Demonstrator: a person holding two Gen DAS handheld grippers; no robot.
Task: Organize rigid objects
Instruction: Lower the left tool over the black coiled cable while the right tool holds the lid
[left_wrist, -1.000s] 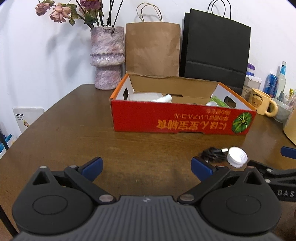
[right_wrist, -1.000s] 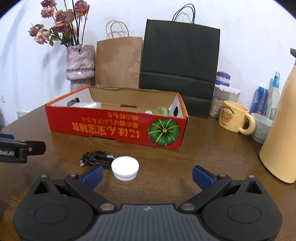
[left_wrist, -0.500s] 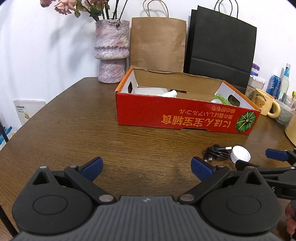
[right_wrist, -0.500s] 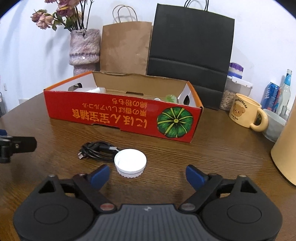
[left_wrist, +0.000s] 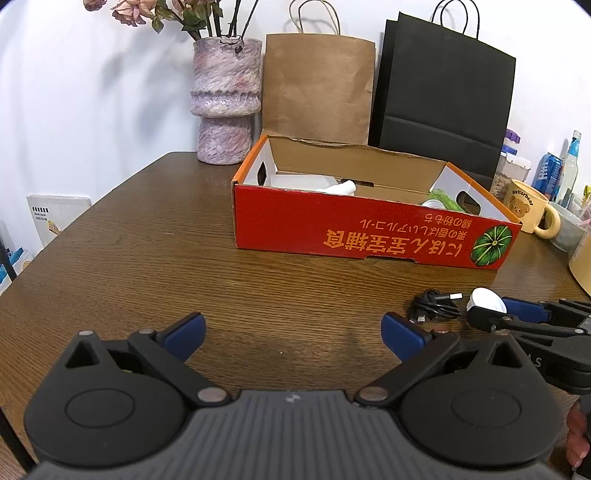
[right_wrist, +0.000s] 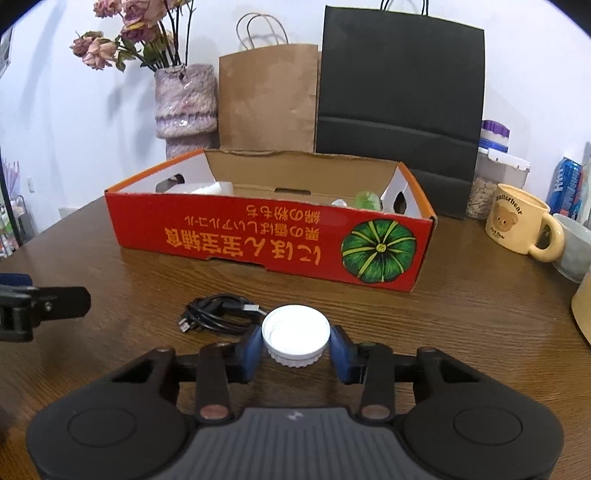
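A white ribbed cap (right_wrist: 295, 325) sits on the wooden table in front of the red cardboard box (right_wrist: 258, 236). My right gripper (right_wrist: 295, 341) is closing its jaws, and both blue pads touch the cap's sides. A coiled black cable (right_wrist: 218, 314) lies just left of the cap. In the left wrist view, my left gripper (left_wrist: 291, 326) hovers open over bare table with nothing between its fingers. The cap (left_wrist: 485, 300) and cable (left_wrist: 436, 308) are to its right. The box (left_wrist: 369, 236) holds white items and something green.
Against the back wall stand a purple vase (left_wrist: 225, 99) with dried flowers, a brown paper bag (left_wrist: 317, 85) and a black bag (left_wrist: 443, 85). At the right are a yellow bear mug (right_wrist: 517, 225), a grey bowl (right_wrist: 576, 251), a jar (right_wrist: 495, 184) and cans.
My right gripper moved forward to the white cap and its jaws went from wide open to closed around it. The left gripper stayed open and in place.
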